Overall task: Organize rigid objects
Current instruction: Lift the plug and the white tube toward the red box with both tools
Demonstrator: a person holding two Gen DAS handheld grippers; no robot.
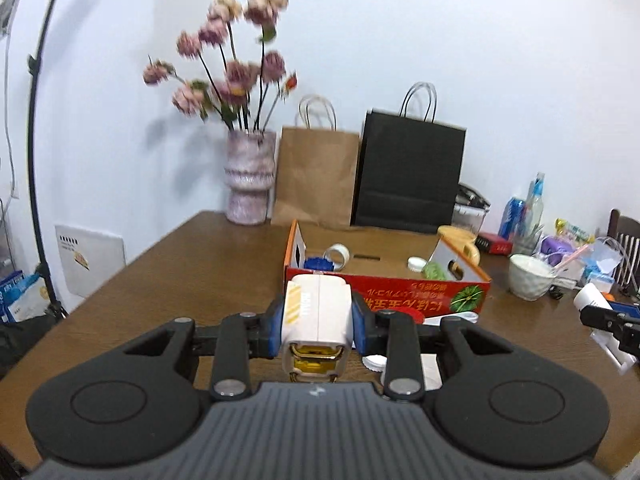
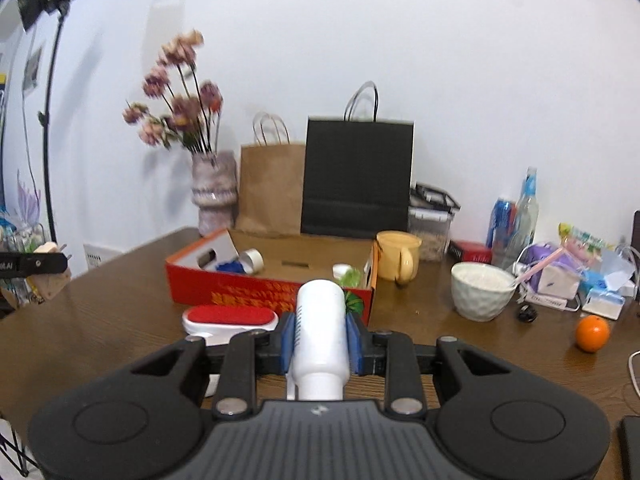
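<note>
Above the brown table (image 1: 168,280), left gripper (image 1: 318,320) had its jaws clamped on a white boxy item (image 1: 316,312) with a gold clasp, held clear of the surface just short of the red box (image 1: 404,292). Right gripper (image 2: 322,340) gripped a white bottle (image 2: 320,332) the same way, its jaws pressed on both sides. Box (image 2: 224,284) held tape (image 2: 252,258), a cap and something green. Red lint brush (image 2: 230,320) lay in front of it.

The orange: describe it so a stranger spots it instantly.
Start at the wooden table and go to its cluttered right end. In front of the white bowl and tissue packets sits the orange, alone, the only round, bright orange thing there.
</note>
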